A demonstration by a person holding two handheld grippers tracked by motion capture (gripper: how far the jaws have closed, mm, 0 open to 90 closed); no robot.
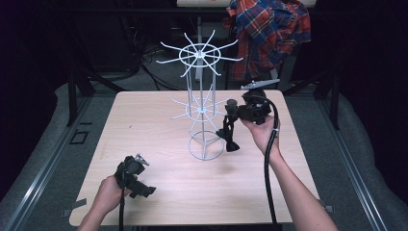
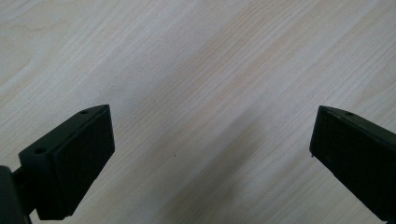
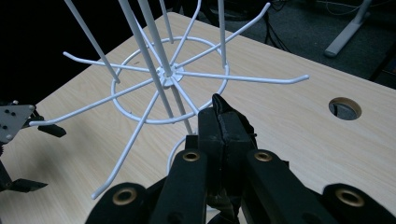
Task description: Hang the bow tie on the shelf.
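right gripper (image 1: 230, 130) holds black strap (image 1: 229, 137) hanging vertical.

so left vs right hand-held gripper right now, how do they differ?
The left hand-held gripper is open over bare table; the right hand-held gripper is shut on a thin black item. The left sits low at the near edge; the right is raised beside the white wire rack. Both are black, each held in one hand.

A pale wooden table (image 1: 159, 183) carries a white wire rack (image 1: 204, 147) near its middle.
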